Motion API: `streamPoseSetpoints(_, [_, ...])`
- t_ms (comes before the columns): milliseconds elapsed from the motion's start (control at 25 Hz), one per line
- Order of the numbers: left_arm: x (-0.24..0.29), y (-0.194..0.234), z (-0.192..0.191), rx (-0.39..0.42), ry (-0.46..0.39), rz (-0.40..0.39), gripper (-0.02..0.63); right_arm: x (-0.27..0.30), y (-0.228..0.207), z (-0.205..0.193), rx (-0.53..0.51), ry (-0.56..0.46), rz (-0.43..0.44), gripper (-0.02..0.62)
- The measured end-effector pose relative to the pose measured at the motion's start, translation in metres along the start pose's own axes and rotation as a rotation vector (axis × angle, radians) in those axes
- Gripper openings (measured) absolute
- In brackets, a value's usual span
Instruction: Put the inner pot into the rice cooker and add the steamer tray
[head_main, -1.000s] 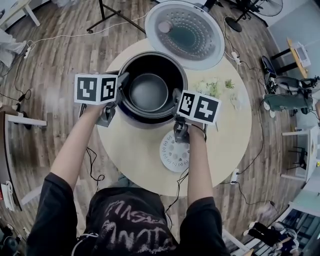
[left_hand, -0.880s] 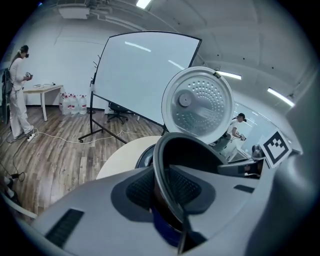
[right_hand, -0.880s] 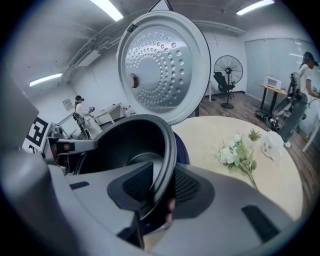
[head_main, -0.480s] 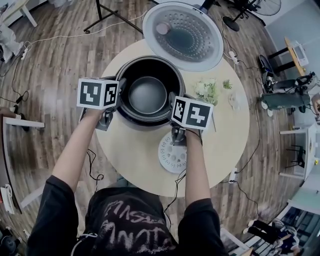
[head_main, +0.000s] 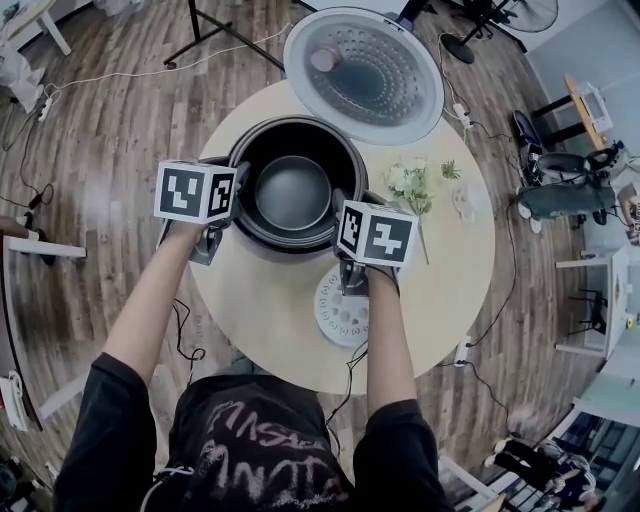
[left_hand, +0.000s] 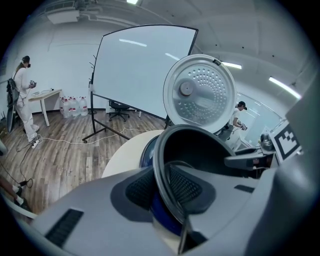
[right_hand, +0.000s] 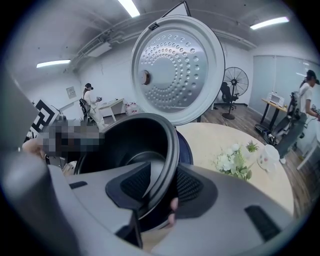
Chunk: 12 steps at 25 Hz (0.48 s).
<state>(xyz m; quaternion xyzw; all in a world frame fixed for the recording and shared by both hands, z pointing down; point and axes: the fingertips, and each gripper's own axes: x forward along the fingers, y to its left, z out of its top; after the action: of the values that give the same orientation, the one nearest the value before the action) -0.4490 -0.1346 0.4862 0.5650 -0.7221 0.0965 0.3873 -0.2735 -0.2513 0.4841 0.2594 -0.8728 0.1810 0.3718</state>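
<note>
**A:** Where's the pot?

**B:** The black round metal inner pot (head_main: 292, 195) sits in the dark-blue rice cooker (left_hand: 146, 151), upper centre of the head view. The cooker holds the pot, and the pot shows only its bare bottom.

**A:** Grippers?

**B:** Left gripper (left_hand: 163, 190): jaws a small way apart, both ribbed pads clamped on the pot's rim at the pot's frame-left edge. Right gripper (right_hand: 163, 188): jaws have just been opening. The rim at the pot's lower-right edge runs between them, pads not pressing on it.

**A:** Steamer tray?

**B:** The white round perforated plastic steamer tray (head_main: 338, 318) lies flat on the round pale-wood table (head_main: 440, 290). It's just below the cooker in the frame, partly under the right gripper. Only the head view shows it.

**A:** What else differs between views?

**B:** The gripper views show the pads against the rim, while in the head view the marker cubes cover that.
- **Left gripper view:** adds a big white screen on a black stand (left_hand: 142, 70), upper middle, and two people far back.
- **Right gripper view:** adds a standing fan (right_hand: 234, 82), right of the lid.

**A:** Counts?

**B:** One pot, one cooker, one tray and two grippers. There's also one round silver dimpled lid (head_main: 362, 70), hinged open at the top of the frame. One bunch of white flowers with green leaves (head_main: 412, 182) lies on the table right of the cooker.
</note>
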Motion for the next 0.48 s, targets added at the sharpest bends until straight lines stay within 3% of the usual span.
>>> streamPoseSetpoints(240, [-0.005, -0.004, 0.008, -0.058, -0.007, -0.028, 0.092, -0.006, 0.000, 0.001, 0.017, 0.039, 0.045, 0.129])
streamPoseSetpoints(480, [-0.003, -0.006, 0.008, -0.086, 0.061, -0.059, 0.091, -0.003, -0.002, -0.001, 0.055, 0.083, 0.077, 0.126])
